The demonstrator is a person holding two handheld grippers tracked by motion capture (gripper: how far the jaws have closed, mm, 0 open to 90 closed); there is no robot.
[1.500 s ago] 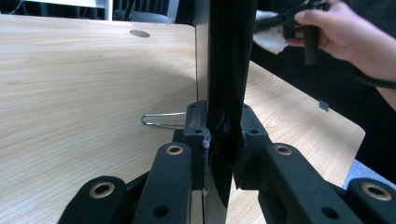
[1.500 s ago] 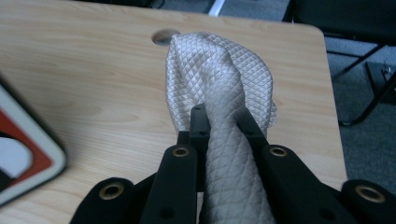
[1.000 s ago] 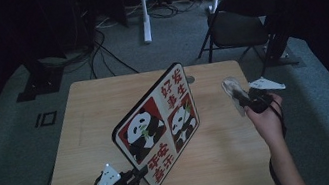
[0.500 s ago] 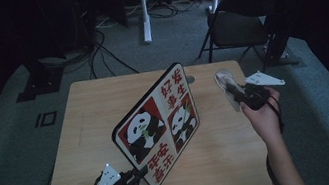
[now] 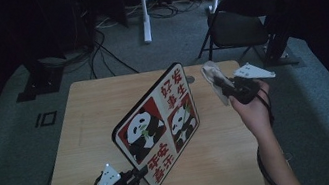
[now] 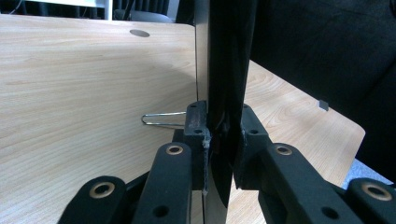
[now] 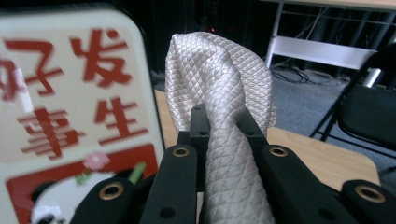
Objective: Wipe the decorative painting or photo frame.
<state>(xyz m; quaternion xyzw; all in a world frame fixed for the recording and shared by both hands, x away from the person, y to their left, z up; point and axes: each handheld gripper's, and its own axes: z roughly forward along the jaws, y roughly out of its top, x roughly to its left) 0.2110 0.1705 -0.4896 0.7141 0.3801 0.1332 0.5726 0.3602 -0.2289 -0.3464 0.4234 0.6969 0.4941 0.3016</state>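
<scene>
At the lower left of the high view, the left hand-held gripper (image 5: 138, 174) is clamped on the bottom edge of the panda board (image 5: 157, 124), which stands tilted on the bench (image 5: 85, 116). At right of centre, the right hand-held gripper (image 5: 222, 89) pinches a beige cloth (image 5: 211, 73) just beside the board's top corner.

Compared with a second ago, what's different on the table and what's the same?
The right gripper, jaws shut on the beige cloth, has carried it up and toward the top edge of the panda board. Nothing was picked up or released. The left gripper stays clamped on the board's lower edge, holding it upright on the table.
</scene>
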